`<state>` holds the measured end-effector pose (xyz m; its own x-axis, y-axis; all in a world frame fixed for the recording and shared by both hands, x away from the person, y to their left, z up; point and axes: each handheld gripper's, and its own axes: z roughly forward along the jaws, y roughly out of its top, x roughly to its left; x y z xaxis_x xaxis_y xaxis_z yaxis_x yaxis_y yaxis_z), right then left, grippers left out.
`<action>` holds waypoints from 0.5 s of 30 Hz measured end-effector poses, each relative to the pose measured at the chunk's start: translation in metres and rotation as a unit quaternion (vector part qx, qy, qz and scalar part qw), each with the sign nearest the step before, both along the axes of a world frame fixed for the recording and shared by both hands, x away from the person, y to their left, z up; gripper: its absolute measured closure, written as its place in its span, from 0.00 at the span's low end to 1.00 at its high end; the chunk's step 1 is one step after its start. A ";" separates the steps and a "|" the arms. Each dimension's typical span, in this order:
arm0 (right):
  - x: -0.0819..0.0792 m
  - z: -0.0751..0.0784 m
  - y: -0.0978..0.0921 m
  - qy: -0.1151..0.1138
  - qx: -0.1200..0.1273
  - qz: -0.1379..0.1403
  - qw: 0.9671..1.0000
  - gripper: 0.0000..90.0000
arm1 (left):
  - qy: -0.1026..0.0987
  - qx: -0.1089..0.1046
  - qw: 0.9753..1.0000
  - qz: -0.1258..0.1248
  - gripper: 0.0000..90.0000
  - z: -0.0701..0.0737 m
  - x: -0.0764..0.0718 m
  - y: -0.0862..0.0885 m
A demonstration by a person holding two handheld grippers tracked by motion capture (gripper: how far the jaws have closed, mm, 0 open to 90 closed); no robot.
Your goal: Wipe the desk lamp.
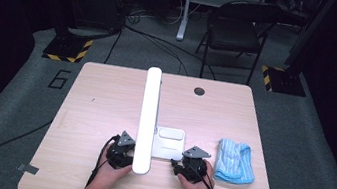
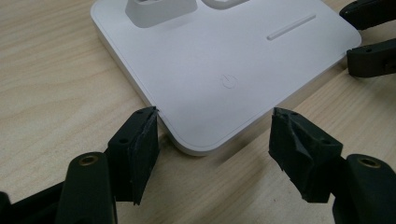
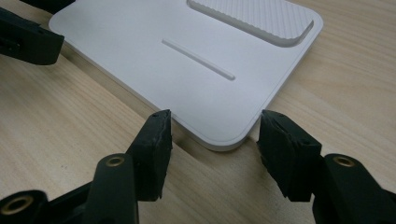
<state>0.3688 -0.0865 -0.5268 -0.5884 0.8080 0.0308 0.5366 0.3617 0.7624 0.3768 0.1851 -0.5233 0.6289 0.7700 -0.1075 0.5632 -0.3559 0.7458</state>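
Lamp base (image 2: 224, 70), left gripper (image 2: 212, 135) fingers spread wide astride one corner, right gripper (image 3: 212, 137) fingers likewise, gripping nothing.

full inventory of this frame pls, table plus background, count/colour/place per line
desk lamp: 1, white, mid-table, long light bar running front to back
lamp base: 1, white flat slab, near front edge, one corner between each gripper's fingers
cloth: 1, blue striped, folded, right of the base
table: 1, light wood, centre of room
cable hole: 1, dark, far side of table
folding chair: 1, black, behind the table
hazard-striped stand feet: 2, yellow and black, on floor at far left and far right
floor number 6: 1, black, left of table
left gripper: 1, black, open at base's near left corner
right gripper: 1, black, open at base's near right corner
hands: 2, at front edge
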 end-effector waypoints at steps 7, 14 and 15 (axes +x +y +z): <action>-0.001 0.001 -0.001 0.005 -0.003 0.002 1.000 0.45 | 0.005 -0.004 1.000 0.006 0.36 0.001 -0.002 0.004; -0.006 0.008 -0.010 -0.003 0.022 -0.001 1.000 0.42 | -0.004 -0.020 1.000 0.019 0.35 0.006 -0.003 0.012; -0.006 0.009 -0.012 -0.003 0.023 0.003 1.000 0.42 | -0.006 -0.017 1.000 0.019 0.35 0.007 -0.003 0.013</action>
